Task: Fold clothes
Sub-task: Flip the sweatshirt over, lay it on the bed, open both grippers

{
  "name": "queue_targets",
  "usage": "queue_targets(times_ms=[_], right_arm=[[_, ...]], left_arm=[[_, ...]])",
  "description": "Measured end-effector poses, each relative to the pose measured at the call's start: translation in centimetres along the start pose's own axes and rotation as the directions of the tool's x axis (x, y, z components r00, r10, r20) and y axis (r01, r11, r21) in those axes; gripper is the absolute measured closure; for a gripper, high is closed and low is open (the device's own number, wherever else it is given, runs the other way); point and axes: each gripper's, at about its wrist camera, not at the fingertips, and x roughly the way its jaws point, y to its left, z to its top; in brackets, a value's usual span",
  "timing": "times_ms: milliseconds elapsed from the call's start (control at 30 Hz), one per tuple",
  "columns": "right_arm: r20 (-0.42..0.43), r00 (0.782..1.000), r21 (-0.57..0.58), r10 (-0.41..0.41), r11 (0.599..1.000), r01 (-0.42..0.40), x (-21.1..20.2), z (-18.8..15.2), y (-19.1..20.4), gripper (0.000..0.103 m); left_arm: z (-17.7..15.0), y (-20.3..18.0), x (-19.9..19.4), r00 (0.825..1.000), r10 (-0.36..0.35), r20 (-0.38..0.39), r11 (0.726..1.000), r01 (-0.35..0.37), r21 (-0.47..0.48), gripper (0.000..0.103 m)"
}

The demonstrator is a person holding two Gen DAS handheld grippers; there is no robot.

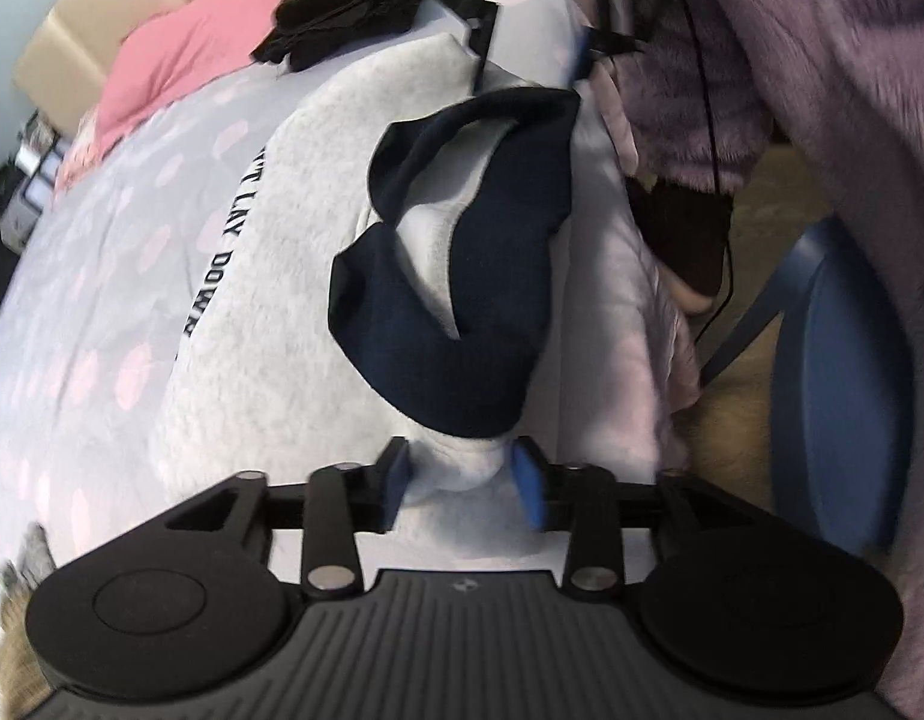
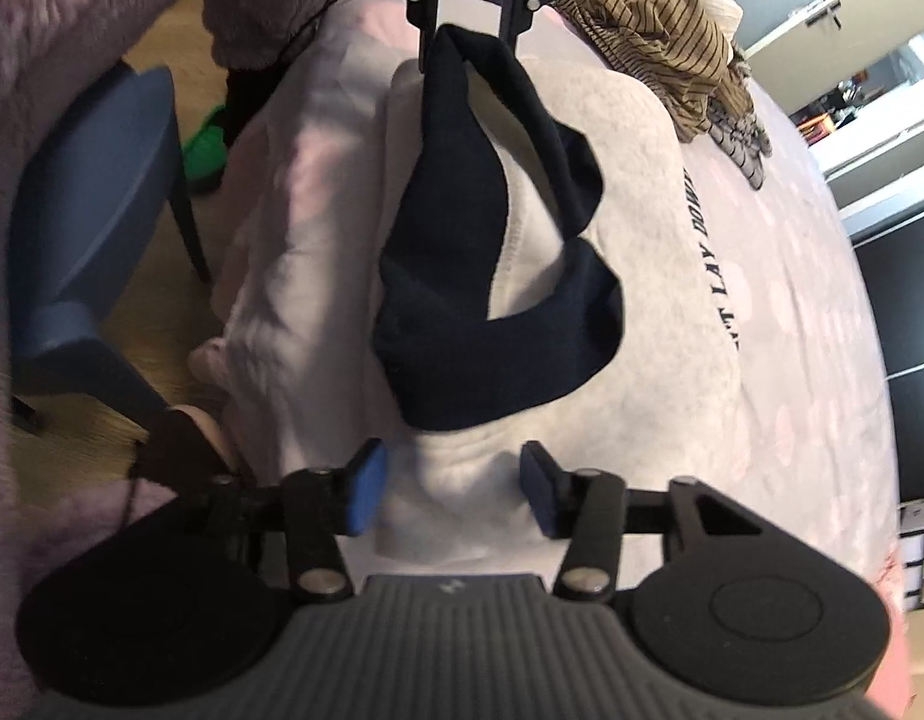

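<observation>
A light grey sweatshirt [image 1: 270, 300] with black lettering lies spread on the bed, its navy-lined hood [image 1: 462, 330] flopped over the body. My left gripper [image 1: 462, 480] stands open, with a bunch of grey fabric loosely filling the gap between its blue pads. In the right wrist view the same sweatshirt [image 2: 672, 300] and navy hood [image 2: 462, 330] run away from my right gripper [image 2: 453, 489], which is open with a hump of grey fabric between its pads. Each gripper faces the other across the hood; the left gripper [image 2: 468, 30] appears at the top of the right wrist view.
The bed cover [image 1: 102, 270] is lavender with pink dots. A black garment [image 1: 348, 6] and a pink pillow [image 1: 180, 54] lie at the far side, and a striped garment [image 2: 660, 30] sits at the other end. A blue chair [image 2: 96, 198] stands beside the bed. A purple fleece sleeve [image 1: 822, 60] hangs close.
</observation>
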Motion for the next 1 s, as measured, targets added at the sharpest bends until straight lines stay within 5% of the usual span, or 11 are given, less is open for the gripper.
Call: queue_targets(times_ms=[233,400,533,667,833,933,1000], right_arm=[[0.067,0.998,0.101,-0.003,0.995,-0.004,-4.6,0.3,-1.5,0.05],[0.182,0.976,0.401,-0.123,0.915,0.041,-7.3,0.4,-6.3,0.061],[0.185,0.954,0.62,-0.234,0.781,0.071,-6.8,0.5,-9.7,0.078],[0.115,0.943,0.776,-0.313,0.621,0.112,-4.9,0.8,-12.6,0.085],[0.012,0.934,0.956,-0.357,0.278,0.094,-1.6,-0.4,-15.2,0.085],[-0.022,0.937,0.992,-0.35,0.113,0.065,1.5,-1.4,-14.5,0.085],[-0.036,0.937,0.997,-0.347,0.052,0.058,3.3,-1.8,-13.3,0.085]], left_arm=[[0.6,2.4,-3.8,0.993,-0.096,0.071,0.979,0.107,-0.175,0.063],[1.4,6.4,-5.6,0.973,-0.048,0.225,0.897,0.141,-0.419,0.062],[2.2,9.8,-5.4,0.953,0.049,0.298,0.774,0.152,-0.615,0.062],[3.0,12.7,-4.5,0.951,0.174,0.255,0.641,0.087,-0.763,0.068],[3.4,14.4,-1.2,0.956,0.245,0.159,0.443,0.035,-0.896,0.069],[2.2,14.0,0.7,0.954,0.268,0.135,0.314,0.046,-0.948,0.069],[1.3,13.1,1.9,0.956,0.276,0.096,0.263,0.021,-0.965,0.072]])
